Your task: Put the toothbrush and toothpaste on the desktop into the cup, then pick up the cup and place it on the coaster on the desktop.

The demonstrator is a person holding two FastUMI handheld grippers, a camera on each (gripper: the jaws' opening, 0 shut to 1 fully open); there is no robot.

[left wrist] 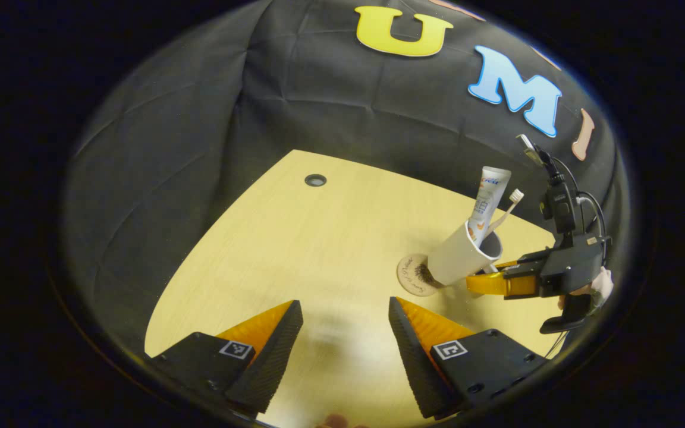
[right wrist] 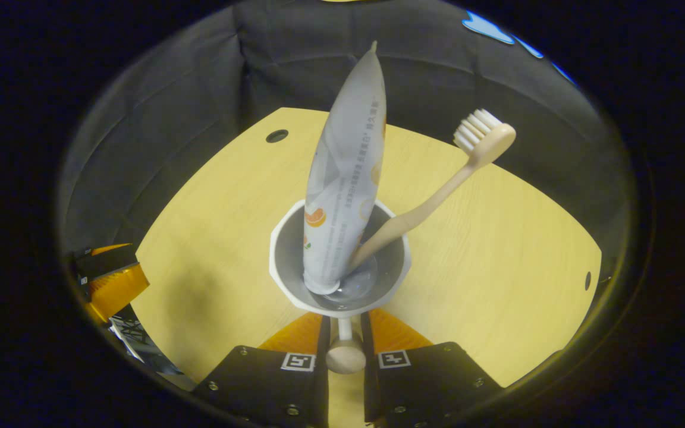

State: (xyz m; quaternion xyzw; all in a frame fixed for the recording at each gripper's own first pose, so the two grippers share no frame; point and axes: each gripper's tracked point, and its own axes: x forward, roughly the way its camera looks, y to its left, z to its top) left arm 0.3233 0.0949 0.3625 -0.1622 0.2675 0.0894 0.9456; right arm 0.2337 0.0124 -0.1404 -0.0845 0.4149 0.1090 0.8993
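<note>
A white cup (left wrist: 458, 258) holds a toothpaste tube (left wrist: 488, 199) and a wooden toothbrush (left wrist: 512, 199), both leaning out of its mouth. Its base rests over the right part of a round coaster (left wrist: 411, 276); contact cannot be told. My right gripper (left wrist: 479, 282) reaches in from the right at the cup's side. In the right gripper view the cup (right wrist: 286, 238), toothpaste (right wrist: 345, 166) and toothbrush (right wrist: 437, 196) are seen from above, and my right gripper (right wrist: 343, 324) is shut on the cup's handle (right wrist: 343, 356). My left gripper (left wrist: 345, 312) hangs open over bare table, left of the coaster.
The light wooden table (left wrist: 295, 238) has a cable hole (left wrist: 316, 180) near its far edge and a smaller hole (right wrist: 587, 280) at the right. Black cloth walls close in behind. A hand (left wrist: 601, 285) holds the right gripper. The left gripper (right wrist: 110, 285) shows at far left.
</note>
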